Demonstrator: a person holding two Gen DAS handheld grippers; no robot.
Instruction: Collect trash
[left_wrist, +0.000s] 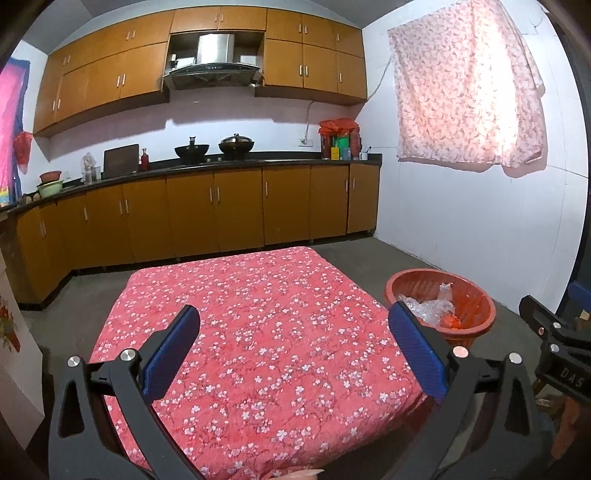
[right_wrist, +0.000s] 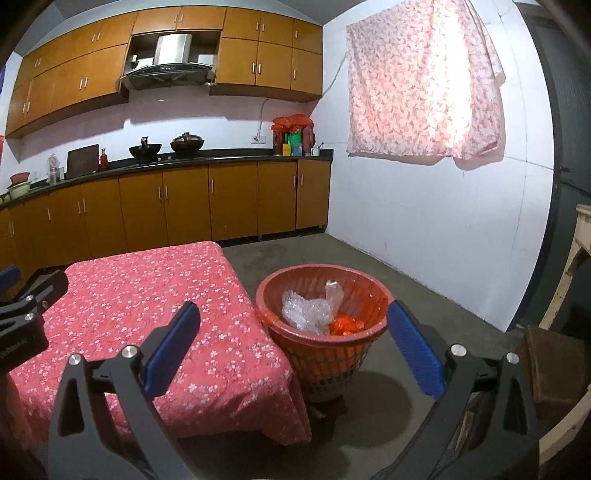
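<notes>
I've got the left gripper (left_wrist: 293, 341) and right gripper (right_wrist: 293, 341) both spread wide and empty above the desk (right_wrist: 147, 295), since the trash (right_wrist: 310, 310) already sits in the basket (right_wrist: 373, 291) just beside the desk, looks done.

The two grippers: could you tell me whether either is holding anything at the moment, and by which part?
Nothing is held. The left gripper and right gripper are both open and bare; the trash sits in the red basket.
</notes>
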